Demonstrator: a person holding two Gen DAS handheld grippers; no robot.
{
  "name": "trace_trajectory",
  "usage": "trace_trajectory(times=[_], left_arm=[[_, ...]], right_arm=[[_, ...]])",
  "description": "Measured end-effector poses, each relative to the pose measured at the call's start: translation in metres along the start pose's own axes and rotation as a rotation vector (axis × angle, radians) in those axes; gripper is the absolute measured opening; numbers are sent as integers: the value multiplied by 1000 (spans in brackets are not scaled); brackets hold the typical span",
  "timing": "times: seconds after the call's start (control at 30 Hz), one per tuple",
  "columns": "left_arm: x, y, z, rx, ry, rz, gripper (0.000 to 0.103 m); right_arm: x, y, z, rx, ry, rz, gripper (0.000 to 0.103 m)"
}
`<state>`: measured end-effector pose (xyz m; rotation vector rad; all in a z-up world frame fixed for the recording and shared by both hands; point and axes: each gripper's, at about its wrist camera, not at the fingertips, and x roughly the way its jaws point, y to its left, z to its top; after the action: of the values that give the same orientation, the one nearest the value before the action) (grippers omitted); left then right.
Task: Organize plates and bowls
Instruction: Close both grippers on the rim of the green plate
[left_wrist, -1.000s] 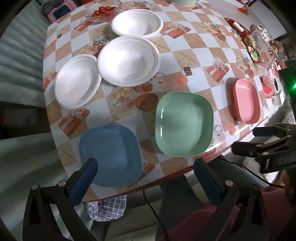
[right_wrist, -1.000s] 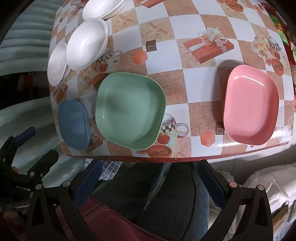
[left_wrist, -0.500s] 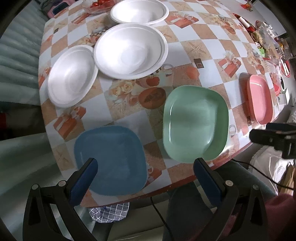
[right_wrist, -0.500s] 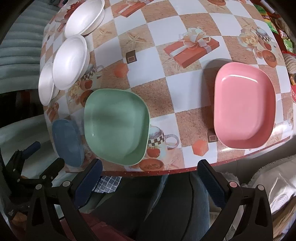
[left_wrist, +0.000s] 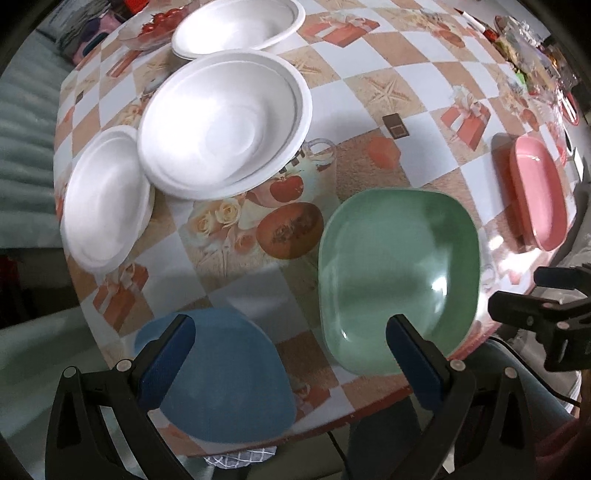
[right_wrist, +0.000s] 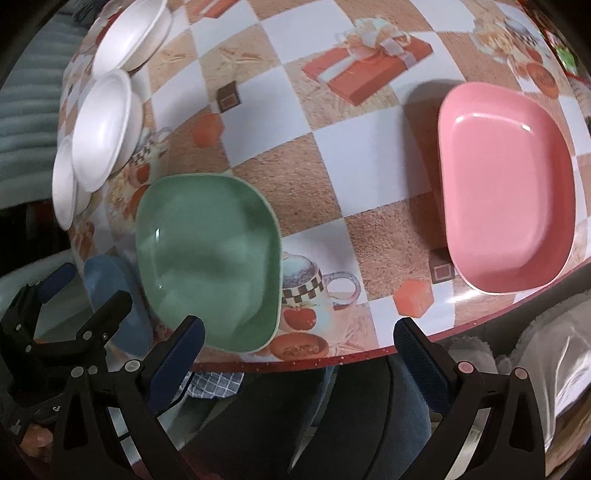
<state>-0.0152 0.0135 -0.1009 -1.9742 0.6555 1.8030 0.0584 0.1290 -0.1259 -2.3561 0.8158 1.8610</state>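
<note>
Both tools gape wide and empty — the left tool (left_wrist: 290, 328) above the blue plate (left_wrist: 225, 380), the right tool (right_wrist: 299, 332) at the surface (right_wrist: 314, 177) edge between green plate (right_wrist: 207, 258) and pink plate (right_wrist: 506, 214). White bowls (left_wrist: 221, 122) sit beyond.

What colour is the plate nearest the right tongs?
Green, seen best from the right wrist view.

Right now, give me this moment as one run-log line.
left gripper: open, empty, above blue plate | right gripper: open, empty, at table edge | green plate, pink plate: untouched
</note>
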Motion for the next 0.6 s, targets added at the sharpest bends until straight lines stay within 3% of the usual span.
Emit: trace_trajectory(times=[0.33,0.47,0.6], left_arm=[[32,7,5,50,-1,54,103],[40,12,10,46,21,54,92],[47,18,10,45,16,51,91]], right_arm=[[21,-7,11,48,2,4,103],[28,-4,15,42,1,-19,103],[33,-1,15,34,1,-24,103]])
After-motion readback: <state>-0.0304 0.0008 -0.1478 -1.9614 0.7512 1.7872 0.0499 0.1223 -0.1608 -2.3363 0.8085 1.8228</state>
